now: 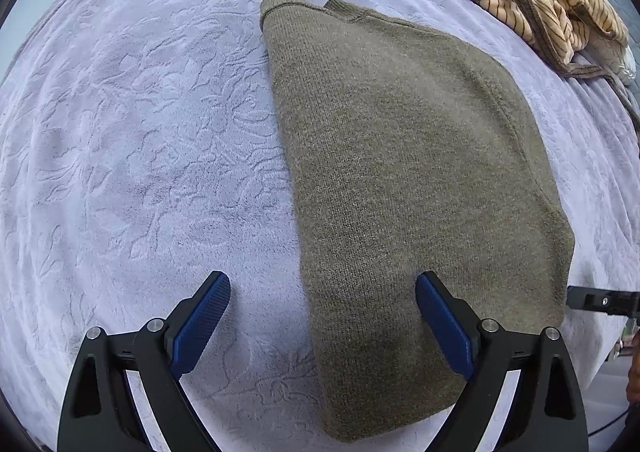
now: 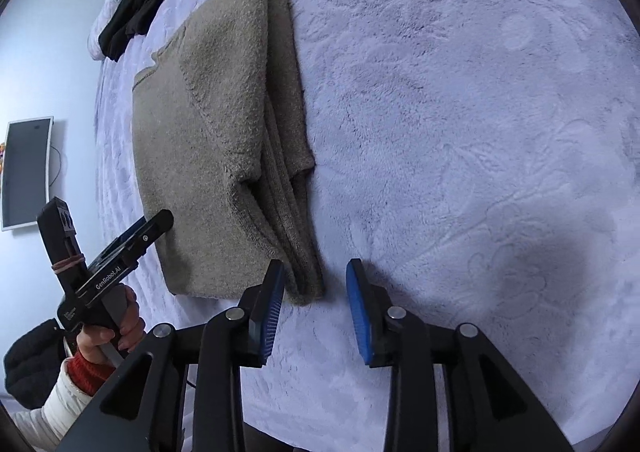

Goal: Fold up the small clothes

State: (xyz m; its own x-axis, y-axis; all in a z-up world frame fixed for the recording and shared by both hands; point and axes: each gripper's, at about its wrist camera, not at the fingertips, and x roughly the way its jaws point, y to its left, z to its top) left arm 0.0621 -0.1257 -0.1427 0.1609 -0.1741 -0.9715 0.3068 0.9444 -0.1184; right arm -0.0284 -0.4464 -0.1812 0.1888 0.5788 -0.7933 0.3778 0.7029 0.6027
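olive sweater (image 1: 400, 180) lay folded lengthwise on the bed blanket (image 1: 140, 132), left hand-held gripper (image 1: 323, 296) & right hand-held gripper (image 2: 316, 288) both apart w/ nothing held; risk: grabbing only the top layer would've undone the tucked sleeve (image 2: 288, 100).
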